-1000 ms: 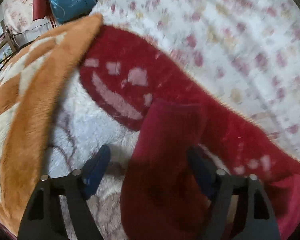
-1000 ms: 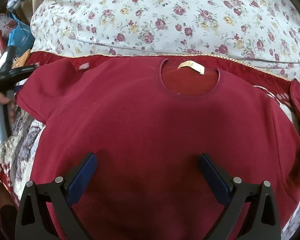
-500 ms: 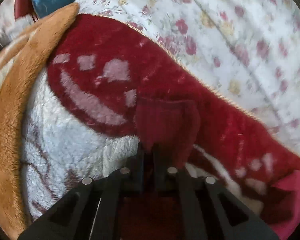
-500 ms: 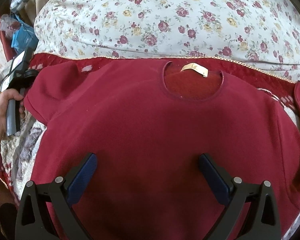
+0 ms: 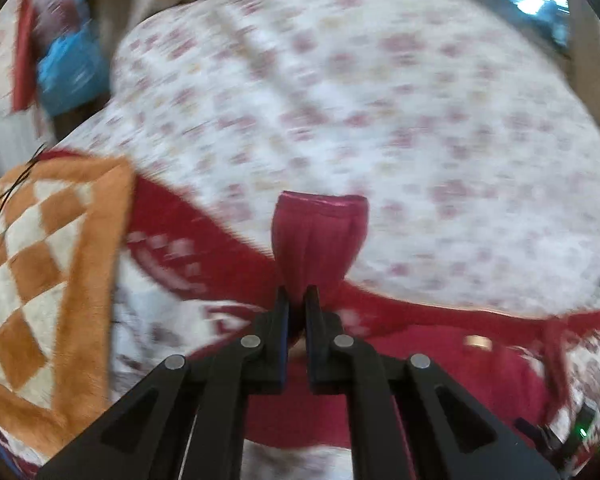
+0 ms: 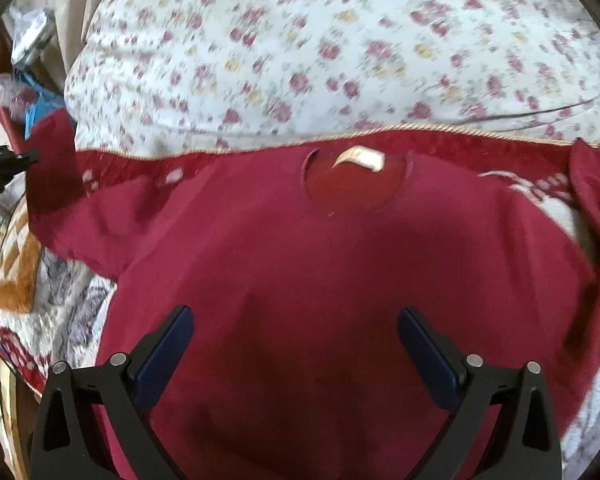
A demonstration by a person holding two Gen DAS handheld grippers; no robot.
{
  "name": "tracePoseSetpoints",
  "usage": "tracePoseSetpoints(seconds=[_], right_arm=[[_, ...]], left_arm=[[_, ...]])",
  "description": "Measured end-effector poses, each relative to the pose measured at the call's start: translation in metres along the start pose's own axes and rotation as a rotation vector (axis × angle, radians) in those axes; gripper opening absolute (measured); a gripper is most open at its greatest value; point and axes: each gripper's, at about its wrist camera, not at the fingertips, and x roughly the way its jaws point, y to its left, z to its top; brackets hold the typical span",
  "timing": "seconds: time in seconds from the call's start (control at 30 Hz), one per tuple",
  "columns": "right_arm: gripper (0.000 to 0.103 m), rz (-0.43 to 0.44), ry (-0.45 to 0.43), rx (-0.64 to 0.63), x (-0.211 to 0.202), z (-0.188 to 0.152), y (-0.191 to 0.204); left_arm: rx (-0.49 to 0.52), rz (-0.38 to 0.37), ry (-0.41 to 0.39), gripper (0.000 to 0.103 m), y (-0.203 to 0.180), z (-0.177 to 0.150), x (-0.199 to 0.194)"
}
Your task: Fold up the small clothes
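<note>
A dark red small T-shirt [image 6: 320, 280] lies flat on the bed, neck hole and cream label [image 6: 360, 158] toward the far side. My left gripper [image 5: 296, 300] is shut on the shirt's left sleeve [image 5: 320, 240] and holds it lifted, the cuff standing up above the jaws. In the right wrist view that lifted sleeve [image 6: 52, 168] shows at the far left beside the left gripper's tip. My right gripper [image 6: 296, 344] is open and empty, hovering over the shirt's lower body.
A white floral pillow [image 6: 340, 48] lies behind the shirt. A red fleece blanket [image 5: 204, 232] with white marks is under it. An orange and cream checked blanket [image 5: 40, 280] lies at the left. A blue bag [image 5: 68, 72] sits at the far left.
My left gripper has shut on the left sleeve and lifted it up off the blanket. My right gripper has stayed open over the shirt and shifted slightly.
</note>
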Motion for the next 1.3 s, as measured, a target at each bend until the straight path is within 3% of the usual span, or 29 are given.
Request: tracePoseSetpoints(seconds=[0.2, 0.3, 0.4, 0.6, 0.63, 0.67, 0.7, 0.77, 0.87, 0.97, 1.07, 1.13, 1.17, 1.3], right_arm=[[0.103, -0.031, -0.063, 0.084, -0.033, 0.007, -0.034], [0.103, -0.052, -0.081, 0.138, -0.045, 0.007, -0.056], [0.103, -0.096, -0.088, 0.17, -0.053, 0.006, -0.076], [0.103, -0.169, -0.094, 0.279, -0.069, 0.004, -0.124], [0.103, -0.178, -0.097, 0.294, -0.071, 0.004, -0.131], [0.103, -0.185, -0.102, 0.306, -0.073, 0.005, -0.136], [0.103, -0.187, -0.105, 0.312, -0.073, 0.005, -0.138], [0.103, -0.18, -0.105, 0.312, -0.073, 0.006, -0.139], [0.103, -0.157, -0.095, 0.285, -0.065, 0.006, -0.133], [0.103, -0.149, -0.074, 0.239, -0.051, 0.012, -0.123], [0.103, -0.142, -0.057, 0.189, -0.038, 0.021, -0.116], [0.102, -0.132, -0.025, 0.149, -0.025, 0.028, -0.11], [0.099, -0.134, 0.009, 0.132, -0.014, 0.031, -0.108], [0.08, -0.177, 0.111, 0.043, 0.027, 0.033, -0.097]], left_arm=[[0.113, -0.165, -0.02, 0.006, -0.115, -0.011, -0.018], [0.155, -0.237, 0.026, 0.006, -0.175, -0.035, 0.001], [0.193, -0.261, 0.085, 0.006, -0.222, -0.071, 0.03], [0.219, -0.305, 0.251, 0.007, -0.274, -0.143, 0.092], [0.224, -0.312, 0.263, 0.01, -0.278, -0.149, 0.096], [0.237, -0.31, 0.271, 0.019, -0.281, -0.154, 0.097], [0.25, -0.312, 0.276, 0.027, -0.28, -0.156, 0.095], [0.269, -0.313, 0.259, 0.061, -0.275, -0.156, 0.082], [0.301, -0.27, 0.154, 0.072, -0.247, -0.147, 0.042], [0.268, -0.175, 0.059, 0.083, -0.198, -0.136, 0.01], [0.197, 0.016, -0.012, 0.083, -0.141, -0.134, 0.003], [0.131, 0.129, -0.006, 0.083, -0.104, -0.136, 0.014], [0.089, 0.158, 0.016, 0.083, -0.089, -0.137, 0.022], [0.011, 0.138, 0.126, 0.083, -0.057, -0.147, 0.054]])
